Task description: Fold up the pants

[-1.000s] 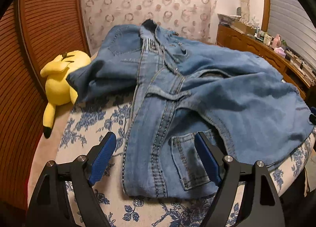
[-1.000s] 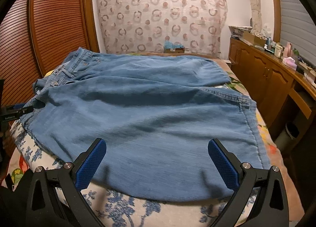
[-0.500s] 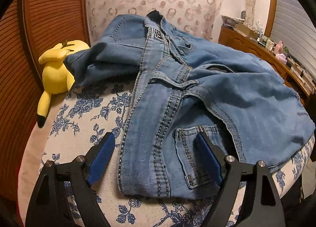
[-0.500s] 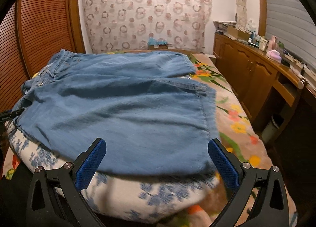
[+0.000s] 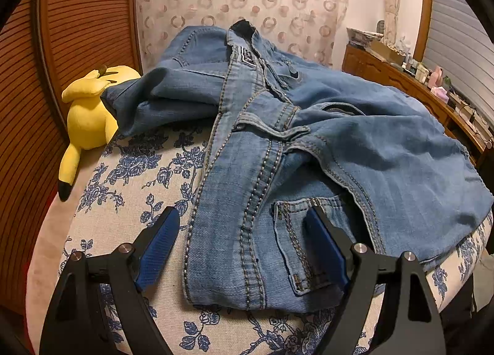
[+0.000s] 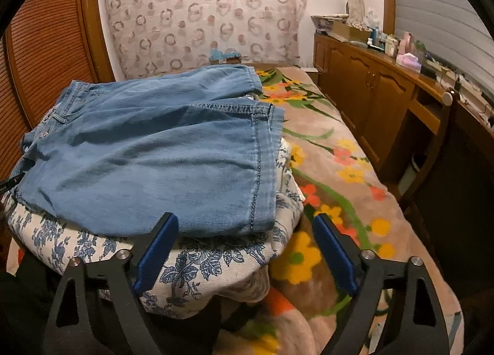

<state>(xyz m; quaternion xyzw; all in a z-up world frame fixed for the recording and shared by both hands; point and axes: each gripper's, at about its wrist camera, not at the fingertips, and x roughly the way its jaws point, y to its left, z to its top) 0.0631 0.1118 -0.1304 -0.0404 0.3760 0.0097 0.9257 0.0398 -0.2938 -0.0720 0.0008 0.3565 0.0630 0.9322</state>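
The left gripper (image 5: 242, 243) had its 2 blue jaws wide apart and held nothing. They sat low on either side of the waist end of the blue jeans (image 5: 308, 151), close to a back pocket (image 5: 296, 240). The right gripper (image 6: 245, 250) was wide apart too, with nothing in it, just off the leg end of the jeans (image 6: 154, 151). The jeans lay spread on a white cloth with blue flowers (image 5: 132, 188) on the bed. A yellow plush toy (image 5: 88, 117) lay beside the waist end. A flowery blanket (image 6: 333, 169) covered the bed beside a wooden cabinet (image 6: 370, 86).
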